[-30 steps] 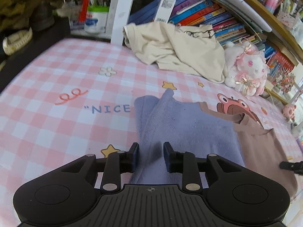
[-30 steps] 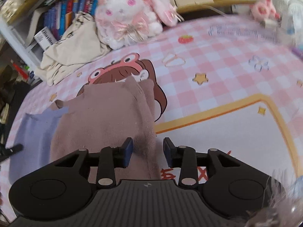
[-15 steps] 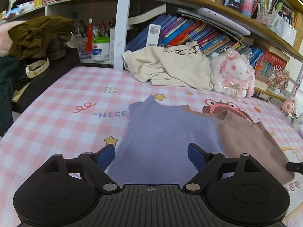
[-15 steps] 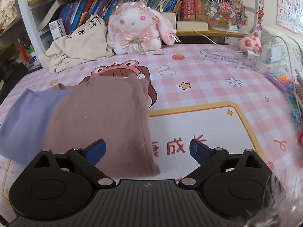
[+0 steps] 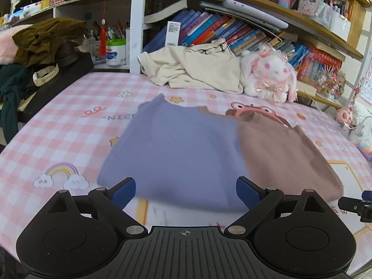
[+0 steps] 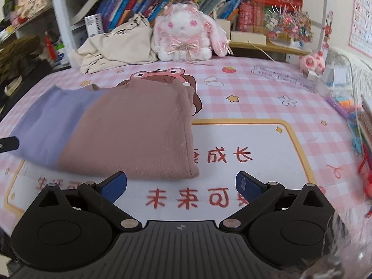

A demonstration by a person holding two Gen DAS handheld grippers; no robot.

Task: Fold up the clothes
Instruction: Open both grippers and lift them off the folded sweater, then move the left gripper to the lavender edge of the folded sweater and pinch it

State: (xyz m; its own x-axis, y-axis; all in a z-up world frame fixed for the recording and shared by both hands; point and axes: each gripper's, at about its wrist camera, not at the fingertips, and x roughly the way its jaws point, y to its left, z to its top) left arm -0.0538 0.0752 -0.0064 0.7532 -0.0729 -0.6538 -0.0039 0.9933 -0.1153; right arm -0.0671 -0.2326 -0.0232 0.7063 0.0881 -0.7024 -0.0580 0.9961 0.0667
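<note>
— Garment condition?
— Sweater (image 5: 186,153), fuzzy knit, half purple, half brown, folded flat at frame centre on the checked mat (image 5: 69,139).
— Grippers?
— Left gripper (image 5: 186,189) and right gripper (image 6: 181,182) spread wide, empty.

Readable print on the pink checked mat

The pink checked mat (image 5: 69,139) shows "NICE" in blue letters, its end hidden under the two-tone folded garment (image 5: 186,151). In the right wrist view the mat's white panel (image 6: 255,144) carries red Chinese characters: "成长" in one row, "未来可" below it. The label on the white jar (image 5: 115,52) and the book spines are too small to read.
</note>
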